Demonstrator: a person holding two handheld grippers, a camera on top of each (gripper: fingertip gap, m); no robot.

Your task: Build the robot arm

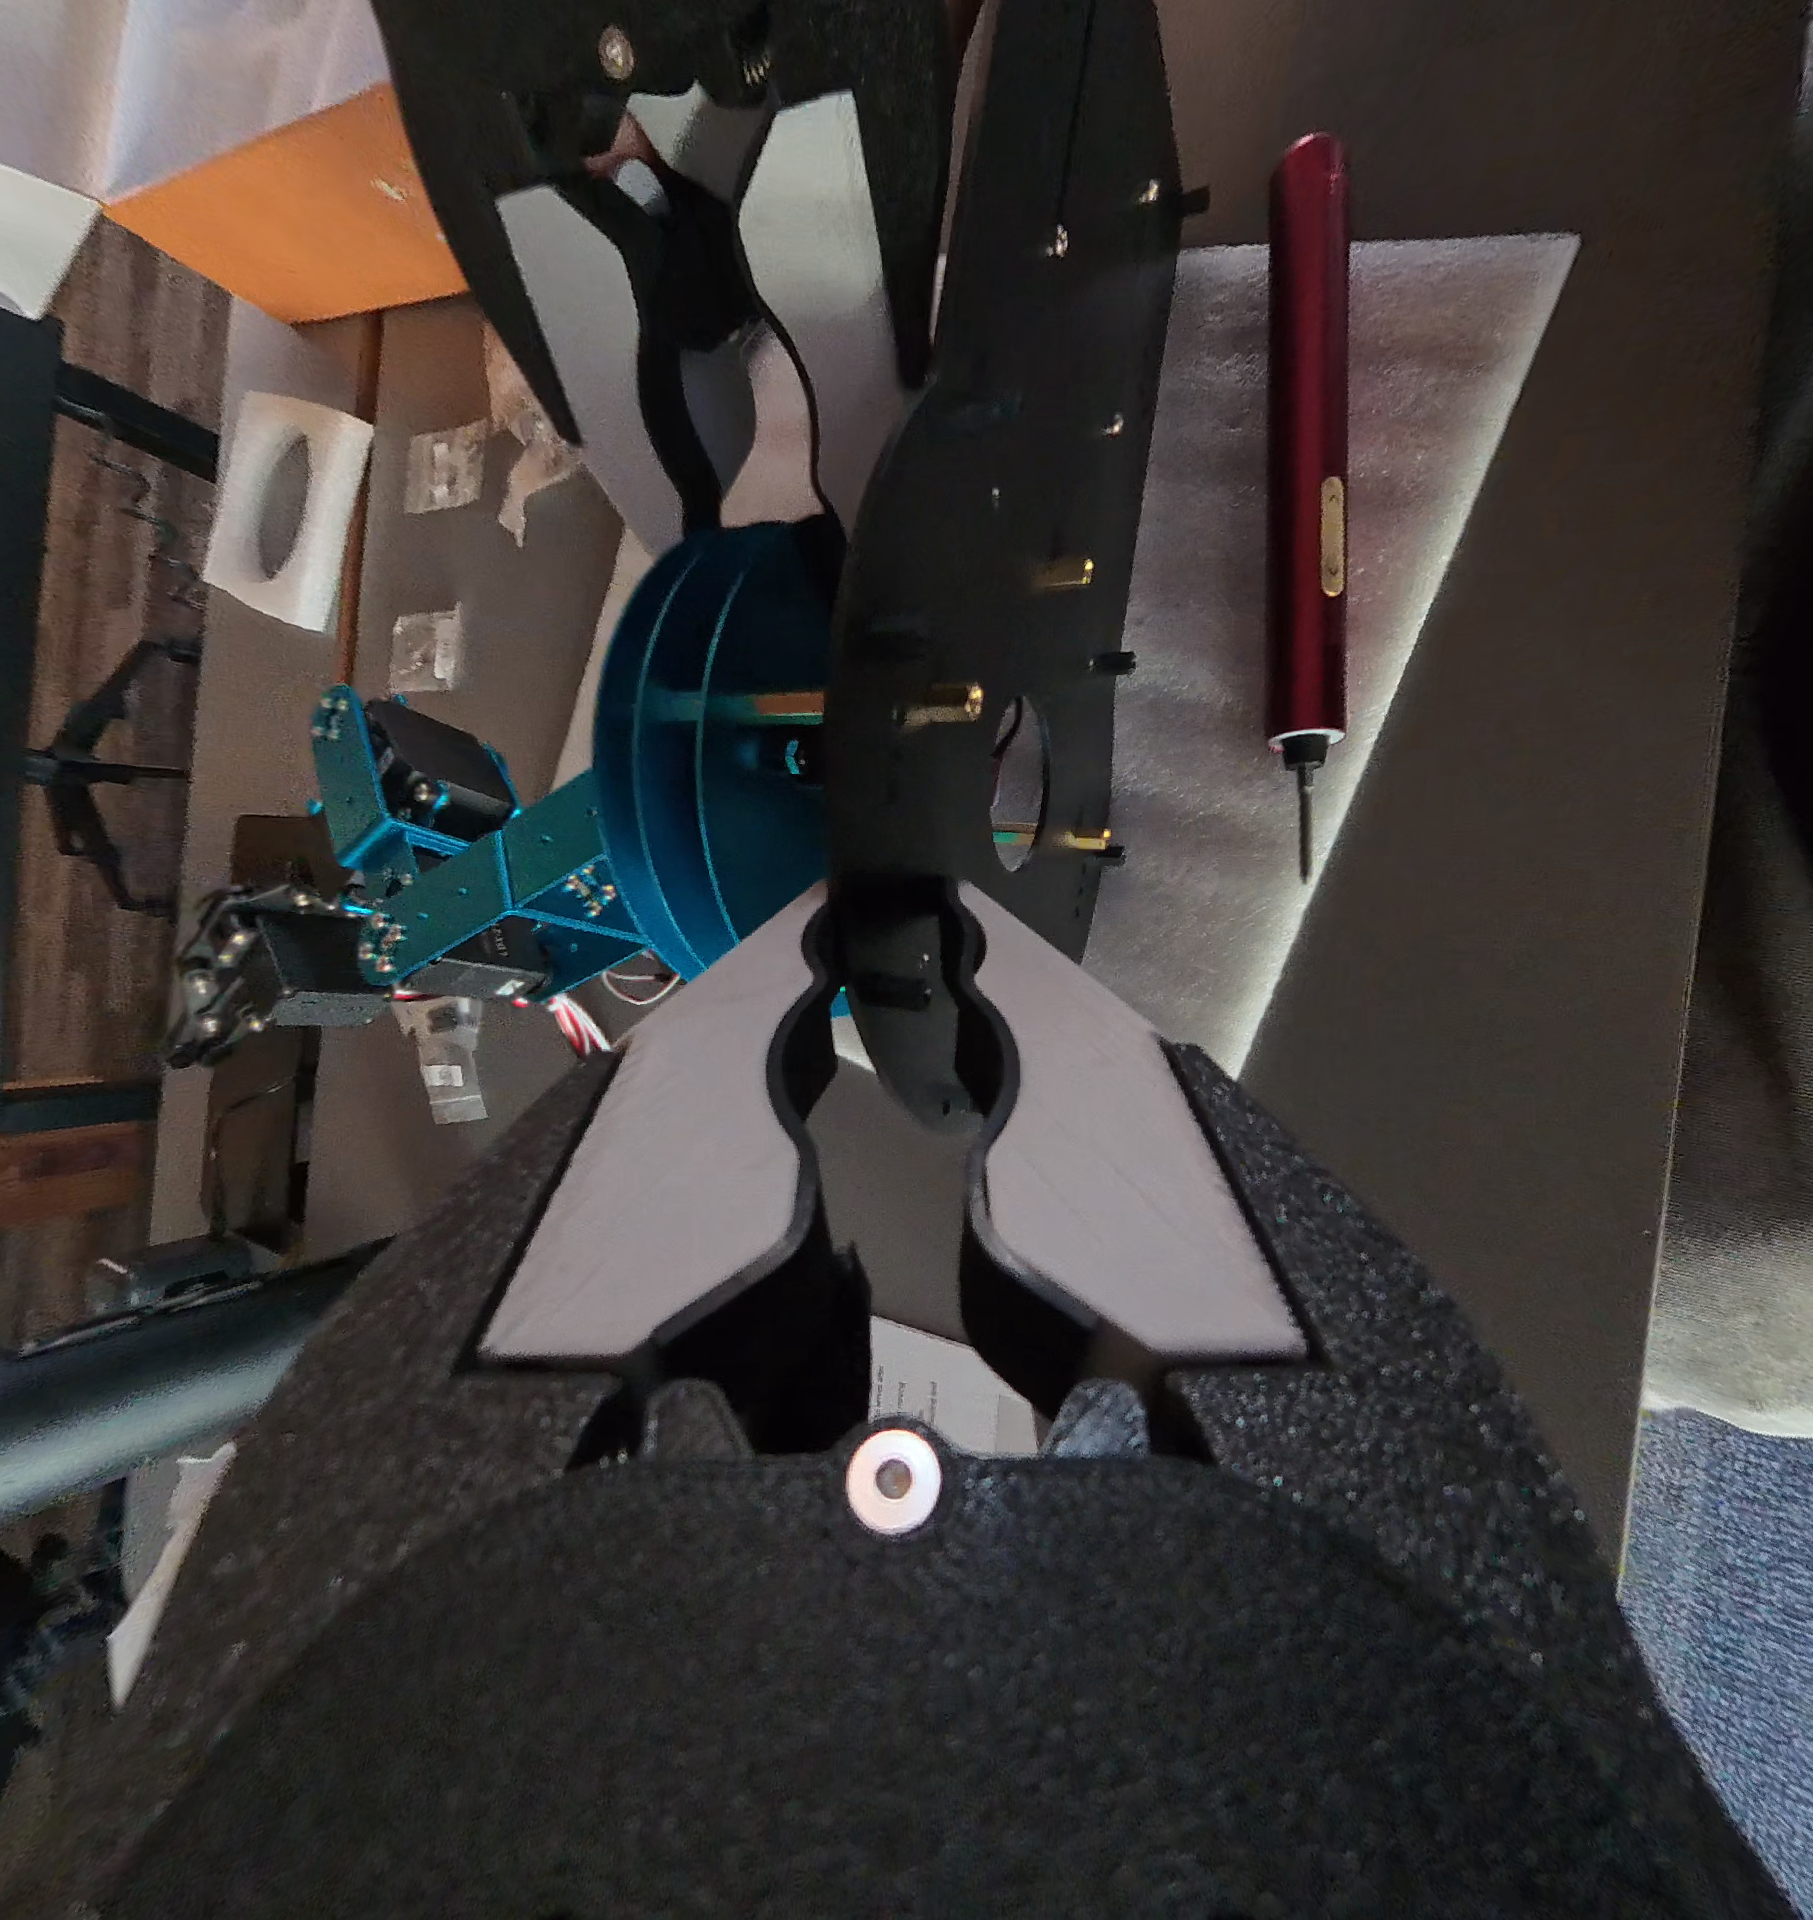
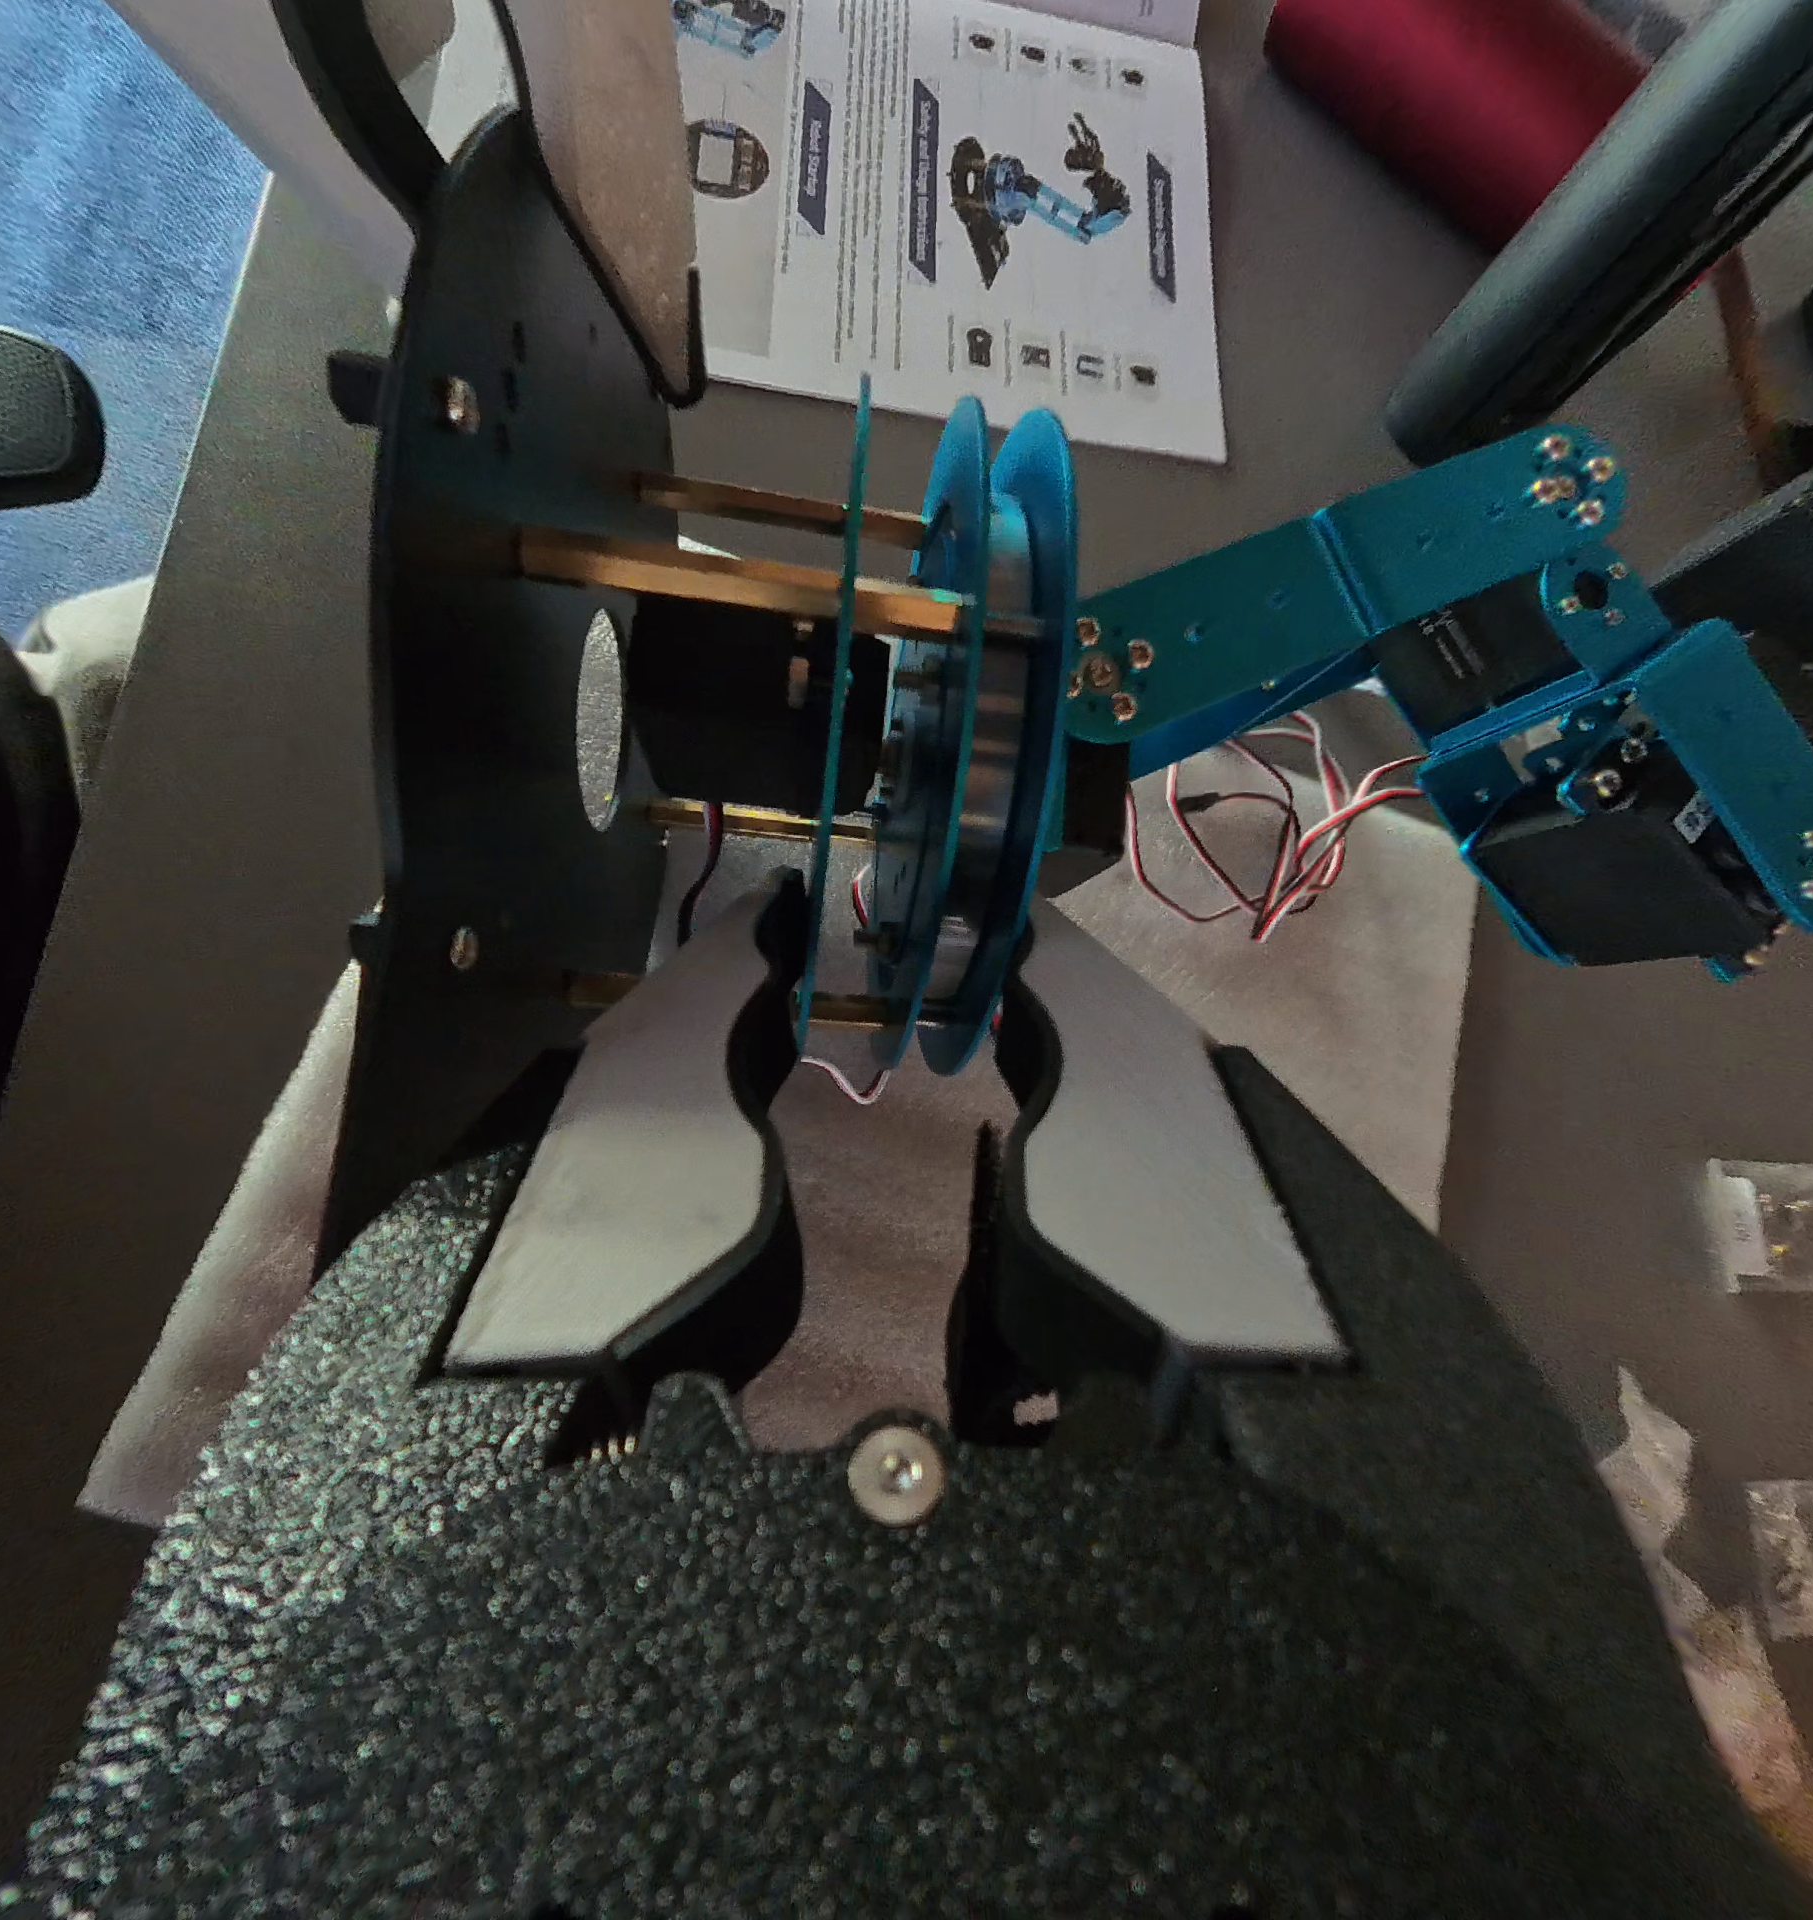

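A small blue robot arm kit lies on its side on a grey table. My left gripper (image 1: 894, 935) is shut on the rim of its round black base plate (image 1: 985, 623). My right gripper (image 2: 902, 925) is shut around the stack of blue turntable discs (image 2: 1027, 582), which brass standoffs join to the base plate (image 2: 497, 644). The jointed blue arm (image 2: 1401, 613) with black servos sticks out to the right, with red-white wires hanging from it. The right gripper also shows at the top of the left wrist view (image 1: 767, 499). One finger (image 2: 621, 197) of the left gripper shows at the top of the right wrist view.
A dark red electric screwdriver (image 1: 1307, 447) lies on a white foam sheet (image 1: 1432, 395) beside the base plate. An instruction leaflet (image 2: 995, 218) lies behind the discs. Small clear bags of parts (image 2: 1780, 1236), a white foam block with a hole (image 1: 289, 509) and an orange box (image 1: 289, 218) are nearby. The grippers' ends are close to 8 cm from one another. The dark red electric screwdriver (image 1: 1307, 447) sits 12 cm or so from the ends of my right fingers.
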